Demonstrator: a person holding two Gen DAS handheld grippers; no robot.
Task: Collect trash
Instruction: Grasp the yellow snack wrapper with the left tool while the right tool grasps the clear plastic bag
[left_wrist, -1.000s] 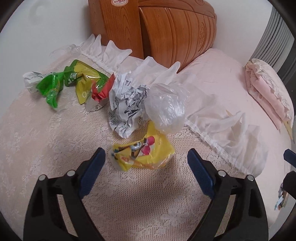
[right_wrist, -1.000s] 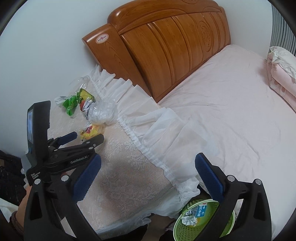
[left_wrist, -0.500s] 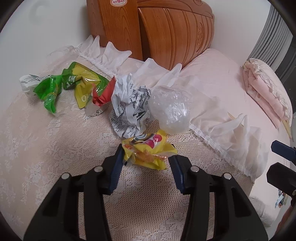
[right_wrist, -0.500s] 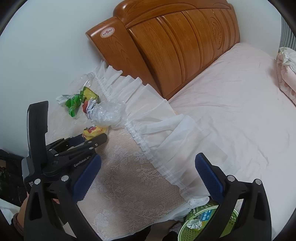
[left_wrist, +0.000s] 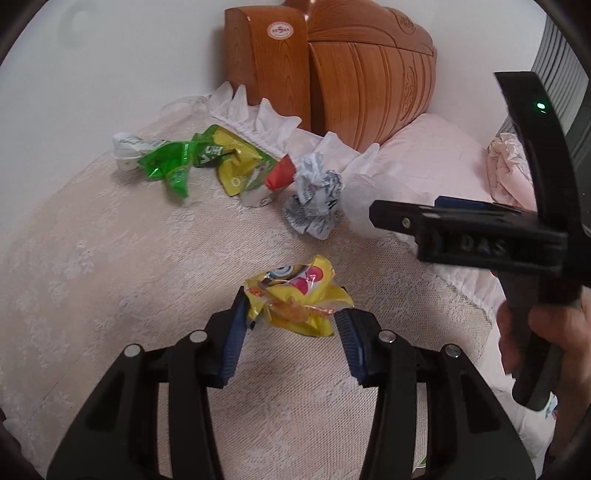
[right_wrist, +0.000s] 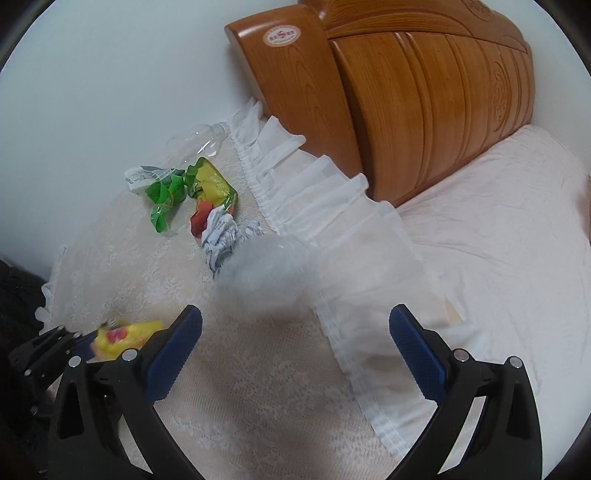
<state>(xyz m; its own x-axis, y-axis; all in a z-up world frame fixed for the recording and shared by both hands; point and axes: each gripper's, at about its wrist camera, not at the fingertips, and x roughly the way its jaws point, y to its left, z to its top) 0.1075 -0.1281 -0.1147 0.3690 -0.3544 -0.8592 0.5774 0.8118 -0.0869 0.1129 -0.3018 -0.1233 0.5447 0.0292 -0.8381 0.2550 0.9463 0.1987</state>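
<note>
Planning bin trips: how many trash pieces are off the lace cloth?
1: yellow wrapper in the left tool. The others lie on the cloth; more may be hidden.

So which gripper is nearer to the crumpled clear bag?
Right. The right gripper is open just short of the clear bag, jaws aimed at it. The left gripper is further back, shut on the yellow wrapper.

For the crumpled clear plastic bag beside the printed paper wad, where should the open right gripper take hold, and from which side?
Grip the crumpled clear plastic bag across its puffed middle, coming down from above and from the near side, where the right gripper hovers open. It is a soft rounded ball with no handle or stiff edge, and the printed paper wad crowds its far left, so a near-side approach probably avoids pinching both.
</note>
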